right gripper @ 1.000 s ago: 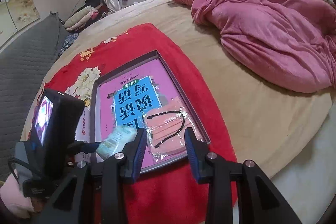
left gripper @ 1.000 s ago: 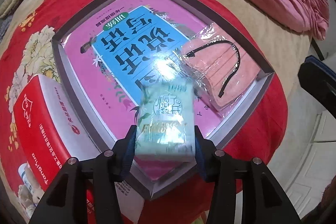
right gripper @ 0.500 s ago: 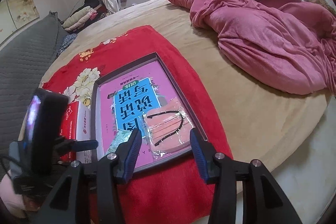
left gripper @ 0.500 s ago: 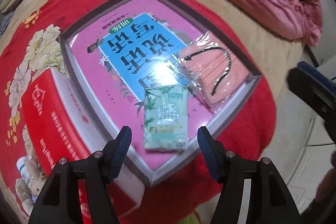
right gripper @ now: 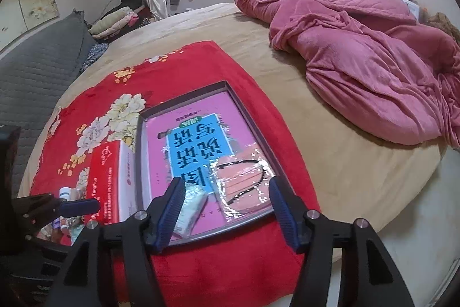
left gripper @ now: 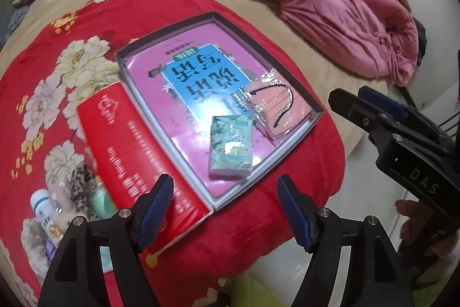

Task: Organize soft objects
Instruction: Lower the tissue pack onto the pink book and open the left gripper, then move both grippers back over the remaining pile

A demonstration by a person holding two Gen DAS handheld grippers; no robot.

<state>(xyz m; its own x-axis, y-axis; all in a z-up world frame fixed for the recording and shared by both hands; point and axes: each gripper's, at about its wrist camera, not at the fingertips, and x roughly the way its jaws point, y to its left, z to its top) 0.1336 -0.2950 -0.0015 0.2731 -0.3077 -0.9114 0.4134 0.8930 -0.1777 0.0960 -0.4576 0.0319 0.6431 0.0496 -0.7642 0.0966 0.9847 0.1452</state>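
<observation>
Looking like drop-off's done: tissue pack [left gripper: 231, 147] sits in the tray [left gripper: 290, 154] beside the wrapped mask [left gripper: 277, 108], left gripper [left gripper: 224, 209] and right gripper [right gripper: 225, 210] both opening empty, next grab's probably that leftover pile [left gripper: 66, 206].

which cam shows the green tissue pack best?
Left wrist: the green tissue pack lies fully visible, flat in the tray. Right wrist shows only part of it, hidden behind a finger of the right gripper.
</observation>
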